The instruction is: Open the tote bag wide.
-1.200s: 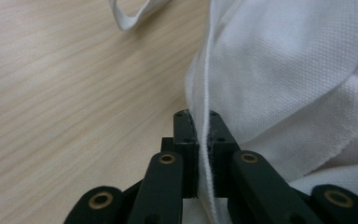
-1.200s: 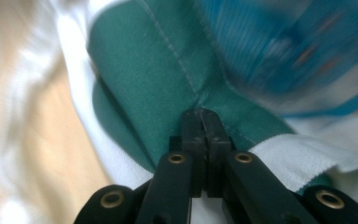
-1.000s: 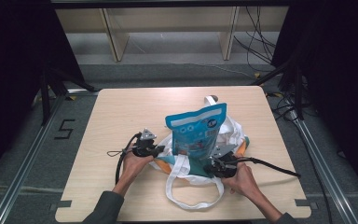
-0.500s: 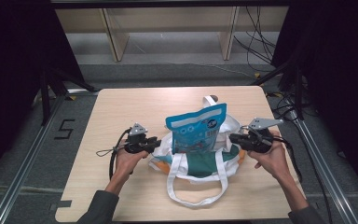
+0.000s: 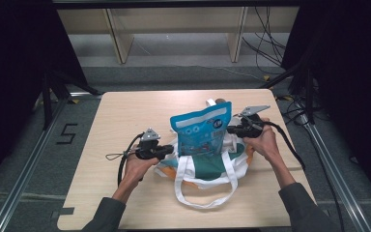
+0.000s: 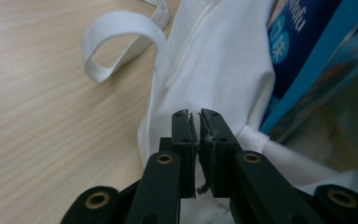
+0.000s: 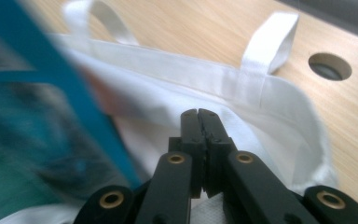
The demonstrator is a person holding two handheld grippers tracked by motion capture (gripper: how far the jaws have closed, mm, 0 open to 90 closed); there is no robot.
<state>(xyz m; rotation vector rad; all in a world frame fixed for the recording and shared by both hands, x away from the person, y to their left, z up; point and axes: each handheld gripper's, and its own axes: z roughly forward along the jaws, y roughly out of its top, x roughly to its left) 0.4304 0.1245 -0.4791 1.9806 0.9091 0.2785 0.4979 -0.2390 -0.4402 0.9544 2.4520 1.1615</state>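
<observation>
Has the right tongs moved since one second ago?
Yes. The right tongs moved from the table's near edge toward its far right side, and now sits beside the blue pouch.

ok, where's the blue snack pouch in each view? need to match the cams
High view: the glossy blue plastic snack pouch stands upright at table centre, in the white fabric tote bag.
Left gripper view: its blue edge runs along the upper right, behind white cloth.
Right gripper view: a blurred blue band at the left.
Shared landmark: the white fabric tote bag, which wraps the pouch's base.
</observation>
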